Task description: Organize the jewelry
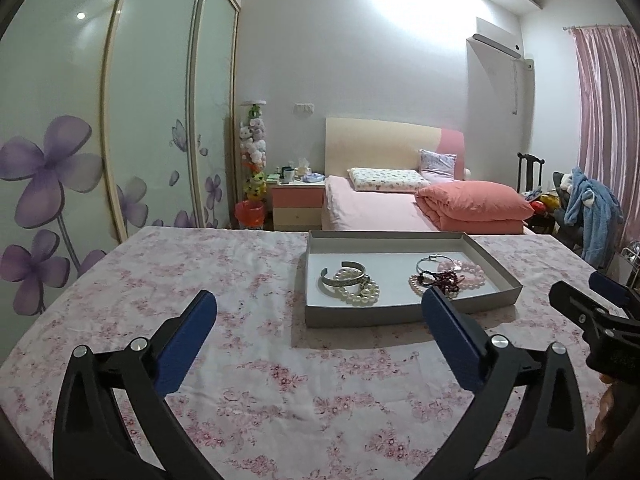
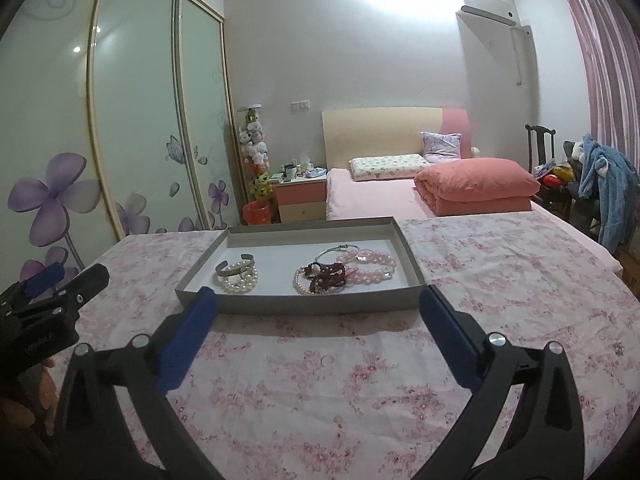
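A shallow grey box [image 1: 372,317] [image 2: 304,305] lies on the floral tablecloth. Inside it on the left are a silver cuff [image 1: 345,274] [image 2: 236,266] and a white pearl bracelet [image 1: 360,294] [image 2: 240,283]. On the right lie a thin silver bangle [image 1: 434,262] [image 2: 336,251], pink bead bracelets [image 1: 468,272] [image 2: 370,265] and a dark red bead string [image 1: 442,281] [image 2: 326,274]. My left gripper [image 1: 318,309] is open just short of the box's near left corner, nothing between its fingers. My right gripper [image 2: 318,307] is open before the box's near wall, also empty.
The table [image 1: 256,364] wears a pink flowered cloth. A small pearl piece [image 2: 618,346] lies on the cloth at the far right. Beyond are a bed [image 1: 384,208] with a folded pink quilt, a nightstand [image 1: 298,200], sliding wardrobe doors [image 1: 152,120] and a chair with a blue garment [image 1: 592,208].
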A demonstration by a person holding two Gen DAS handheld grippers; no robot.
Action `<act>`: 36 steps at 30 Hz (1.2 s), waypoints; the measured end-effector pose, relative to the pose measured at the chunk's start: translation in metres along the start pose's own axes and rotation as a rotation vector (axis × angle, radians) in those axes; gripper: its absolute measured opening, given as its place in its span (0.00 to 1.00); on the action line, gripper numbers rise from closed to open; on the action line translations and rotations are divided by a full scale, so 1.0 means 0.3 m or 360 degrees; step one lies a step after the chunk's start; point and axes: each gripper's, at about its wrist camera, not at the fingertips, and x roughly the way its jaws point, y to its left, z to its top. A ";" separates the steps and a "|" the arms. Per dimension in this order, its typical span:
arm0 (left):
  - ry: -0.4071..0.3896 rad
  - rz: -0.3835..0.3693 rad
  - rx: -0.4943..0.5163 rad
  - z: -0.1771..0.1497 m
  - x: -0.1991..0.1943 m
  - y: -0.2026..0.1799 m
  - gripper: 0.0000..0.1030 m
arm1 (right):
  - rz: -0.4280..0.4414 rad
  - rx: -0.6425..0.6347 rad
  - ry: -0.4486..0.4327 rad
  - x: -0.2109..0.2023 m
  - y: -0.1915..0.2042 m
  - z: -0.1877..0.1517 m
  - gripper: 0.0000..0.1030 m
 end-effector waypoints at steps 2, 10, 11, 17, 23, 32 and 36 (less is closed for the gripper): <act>-0.0017 0.0019 0.0014 -0.002 -0.011 -0.002 0.98 | -0.0002 -0.0004 -0.0007 -0.007 0.004 -0.006 0.96; -0.0062 0.0024 0.0035 -0.013 -0.038 -0.016 0.98 | 0.0001 -0.0018 -0.0050 -0.035 0.009 -0.025 0.96; -0.0064 0.0022 0.0032 -0.014 -0.039 -0.015 0.98 | 0.0000 -0.0023 -0.0051 -0.036 0.011 -0.026 0.96; -0.0076 0.0023 0.0019 -0.015 -0.046 -0.012 0.98 | -0.0001 -0.0016 -0.0063 -0.039 0.010 -0.028 0.96; -0.0075 0.0029 0.0017 -0.019 -0.044 -0.013 0.98 | -0.0018 -0.0008 -0.0082 -0.041 0.008 -0.023 0.96; -0.0068 0.0030 0.0012 -0.019 -0.043 -0.013 0.98 | -0.0015 -0.0002 -0.0081 -0.038 0.005 -0.021 0.96; -0.0063 0.0030 0.0012 -0.019 -0.044 -0.014 0.98 | -0.0014 0.0004 -0.0075 -0.037 0.003 -0.021 0.96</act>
